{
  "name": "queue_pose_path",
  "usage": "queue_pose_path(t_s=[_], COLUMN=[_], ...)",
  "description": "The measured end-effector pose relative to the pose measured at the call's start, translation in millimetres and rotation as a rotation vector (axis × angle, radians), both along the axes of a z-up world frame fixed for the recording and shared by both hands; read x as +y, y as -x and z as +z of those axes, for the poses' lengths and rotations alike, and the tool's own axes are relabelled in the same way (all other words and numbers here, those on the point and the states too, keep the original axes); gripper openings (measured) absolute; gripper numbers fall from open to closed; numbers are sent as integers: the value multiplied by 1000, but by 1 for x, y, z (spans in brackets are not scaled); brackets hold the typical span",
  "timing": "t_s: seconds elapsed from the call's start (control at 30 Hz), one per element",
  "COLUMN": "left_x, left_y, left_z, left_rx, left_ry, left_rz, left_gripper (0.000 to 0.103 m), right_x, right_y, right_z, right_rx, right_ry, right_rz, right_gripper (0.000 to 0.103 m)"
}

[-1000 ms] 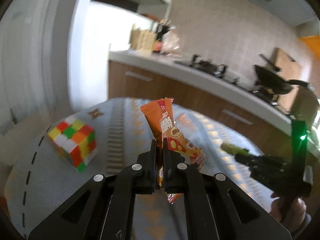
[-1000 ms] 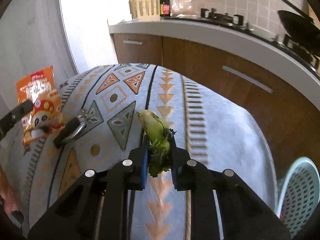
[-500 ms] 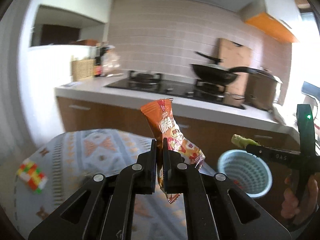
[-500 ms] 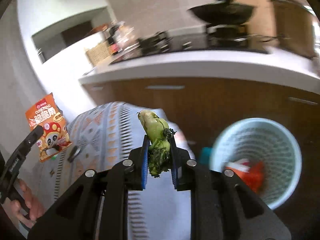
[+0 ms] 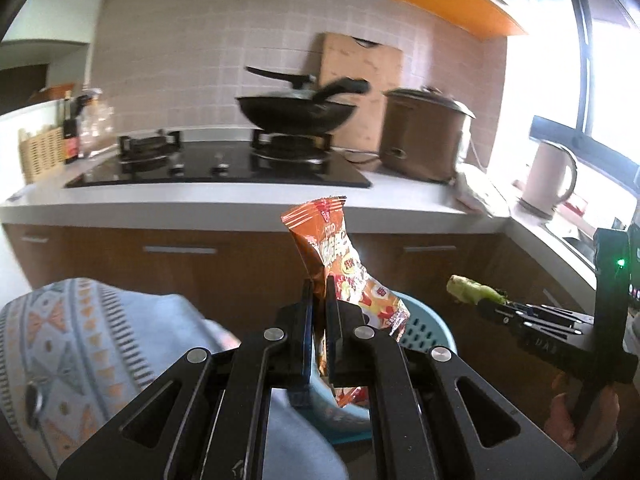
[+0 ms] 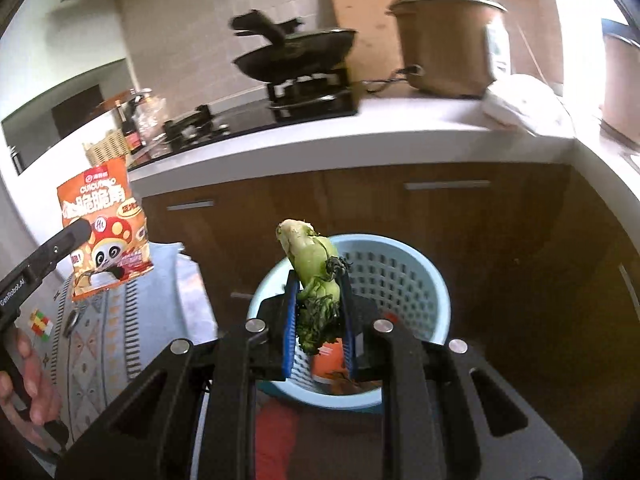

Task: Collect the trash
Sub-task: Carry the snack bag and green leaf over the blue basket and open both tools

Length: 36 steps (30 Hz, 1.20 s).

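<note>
My left gripper (image 5: 319, 284) is shut on an orange snack packet (image 5: 340, 264), held upright just above the near rim of a light blue trash basket (image 5: 430, 330). The packet also shows in the right wrist view (image 6: 104, 232), still over the table edge side. My right gripper (image 6: 318, 280) is shut on a wilted green vegetable scrap (image 6: 314, 264), held over the near part of the basket (image 6: 400, 276). The basket holds some orange and red trash (image 6: 328, 364). The right gripper with the scrap (image 5: 474, 292) appears at the right of the left wrist view.
A table with a patterned cloth (image 5: 92, 340) lies left of the basket, with a Rubik's cube (image 6: 40, 322) on it. Brown kitchen cabinets (image 6: 440, 216) and a white counter with a stove, wok (image 5: 296, 114) and rice cooker (image 5: 424, 136) stand behind the basket.
Both grippers swung right from over the table toward the basket, each keeping its item. The basket now sits right below both; the table has slid to the left.
</note>
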State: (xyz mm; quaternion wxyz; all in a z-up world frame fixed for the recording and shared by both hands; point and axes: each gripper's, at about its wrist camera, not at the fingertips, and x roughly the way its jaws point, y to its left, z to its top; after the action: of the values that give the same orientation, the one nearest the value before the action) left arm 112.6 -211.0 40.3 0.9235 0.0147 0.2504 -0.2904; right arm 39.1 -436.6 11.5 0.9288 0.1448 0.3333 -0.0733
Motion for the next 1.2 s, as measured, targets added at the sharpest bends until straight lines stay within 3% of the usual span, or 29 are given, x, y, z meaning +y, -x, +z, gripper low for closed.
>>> queue_pose_path(t_s=[0.17,0.3,0.6,0.83,0.87,0.93,1.07,1.2], left_x=[-39,-61,-92,-104,-105,-103,-93,-81], left_y=[-4,-19,-42,-56,-58,-59,-57,-55], left_z=[-15,-36,-76,-89,-90,-90,-85,-77], left_rx=[32,118,217,246,253,243,211,188], left_ry=[-29,-25,-79,-122,-123,-121,-104,-86], left_rz=[-55,-92,-100,-108,-110,-93,-81,-64], left_gripper=[3,3,3,5,7,34,38,48], right_x=[-13,-24,-24,-20,-20,-22,-25,-22], right_y=[2,1,-22,-32,-33,-35,-35,-34], right_z=[-13,-30,-69,-85,-85,-87,-86,-78], right_rx=[11,45,136,180,184,188,174,160], right_ry=[3,-13,-33,-26,-27,-50,-72,-62], right_rz=[-39,-55,-83,-97,-99,-97,-86,-86], right_gripper=[16,16,16,17,17,18,25,25])
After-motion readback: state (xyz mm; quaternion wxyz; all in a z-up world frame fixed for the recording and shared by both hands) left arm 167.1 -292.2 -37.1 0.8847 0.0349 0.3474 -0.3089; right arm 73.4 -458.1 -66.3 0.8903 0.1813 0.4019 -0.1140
